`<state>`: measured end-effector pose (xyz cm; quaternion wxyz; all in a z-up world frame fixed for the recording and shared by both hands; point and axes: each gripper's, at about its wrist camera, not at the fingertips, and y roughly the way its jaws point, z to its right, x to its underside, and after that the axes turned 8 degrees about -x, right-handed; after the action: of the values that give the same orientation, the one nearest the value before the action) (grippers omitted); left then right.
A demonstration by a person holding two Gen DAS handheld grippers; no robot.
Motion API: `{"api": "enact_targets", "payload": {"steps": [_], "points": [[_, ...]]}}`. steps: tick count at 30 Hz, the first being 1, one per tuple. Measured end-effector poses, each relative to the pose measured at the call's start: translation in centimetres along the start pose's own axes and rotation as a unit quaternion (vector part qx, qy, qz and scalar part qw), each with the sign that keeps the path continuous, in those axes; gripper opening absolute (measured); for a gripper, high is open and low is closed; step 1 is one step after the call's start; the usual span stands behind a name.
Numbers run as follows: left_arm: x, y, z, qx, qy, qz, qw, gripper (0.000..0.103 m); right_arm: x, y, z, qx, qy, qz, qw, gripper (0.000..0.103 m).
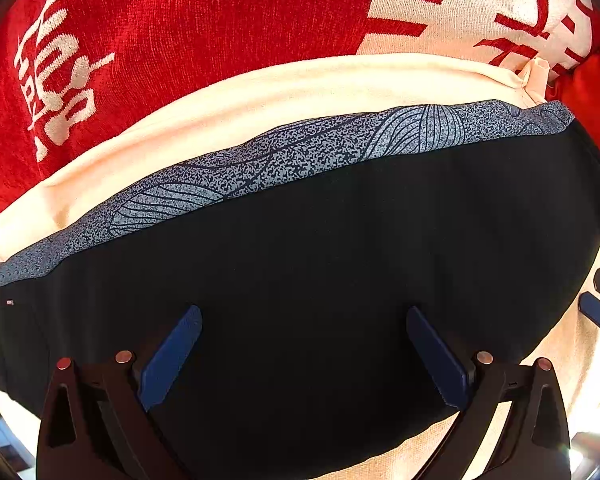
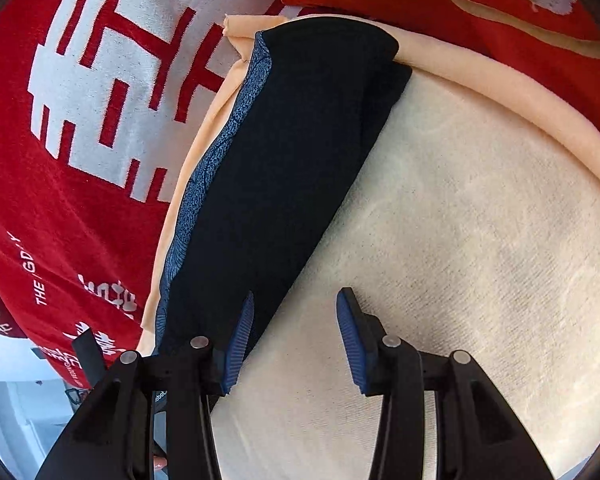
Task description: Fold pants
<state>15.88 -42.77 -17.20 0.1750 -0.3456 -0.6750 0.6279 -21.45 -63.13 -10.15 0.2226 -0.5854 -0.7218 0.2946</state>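
On the cream cloth [image 2: 480,208] the dark pants [image 2: 284,160] lie already folded into a narrow bundle, patterned waistband [image 1: 300,152] showing; left gripper [image 1: 304,344] and right gripper [image 2: 296,332] stand open, holding nothing, so little folding appears left

Pants [image 1: 300,264] look like smooth matt black cloth, speckled band [image 1: 300,152] included. Cream towel [image 2: 480,220] under the right gripper [image 2: 296,336]: rough weave. Ribbed blue pads [image 2: 240,340].
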Motion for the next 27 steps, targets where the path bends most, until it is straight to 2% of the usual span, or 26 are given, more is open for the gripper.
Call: {"api": "enact_targets", "payload": {"steps": [5,10,17,20,22,24,26,27], "points": [[-0.2,-0.7,0.2,0.0,-0.013,-0.015,0.9998,0.103,-0.8,-0.3,0.5,-0.014,0.009,0.014,1.0,0.047],[-0.8,-2.0,1.5,0.024,-0.024,-0.01,0.9994,0.103,-2.1,-0.8,1.7,-0.043,0.04,0.037,0.998,0.047],[-1.9,-0.4,4.1,0.016,-0.031,-0.011,0.9993,0.103,-4.0,-0.1,2.7,-0.083,0.036,0.048,0.995,0.047],[-1.7,-0.5,4.3,0.01,-0.031,0.004,0.9995,0.103,-5.2,0.8,2.1,-0.11,0.008,0.059,0.992,0.058],[-1.6,-0.5,4.5,0.007,-0.031,0.009,0.9995,0.103,-5.7,1.5,1.2,-0.108,-0.01,0.062,0.992,0.064],[-1.7,-0.4,4.6,0.007,-0.029,0.01,0.9995,0.103,-6.3,2.3,0.0,-0.096,-0.022,0.053,0.994,0.064],[-1.9,-0.2,4.4,0.012,-0.027,0.006,0.9995,0.103,-6.8,2.7,-0.3,-0.076,-0.008,0.044,0.996,0.043],[-2.1,-0.3,4.3,0.015,-0.026,0.003,0.9995,0.103,-6.9,2.7,-0.3,-0.068,-0.001,0.044,0.997,0.016]]}}
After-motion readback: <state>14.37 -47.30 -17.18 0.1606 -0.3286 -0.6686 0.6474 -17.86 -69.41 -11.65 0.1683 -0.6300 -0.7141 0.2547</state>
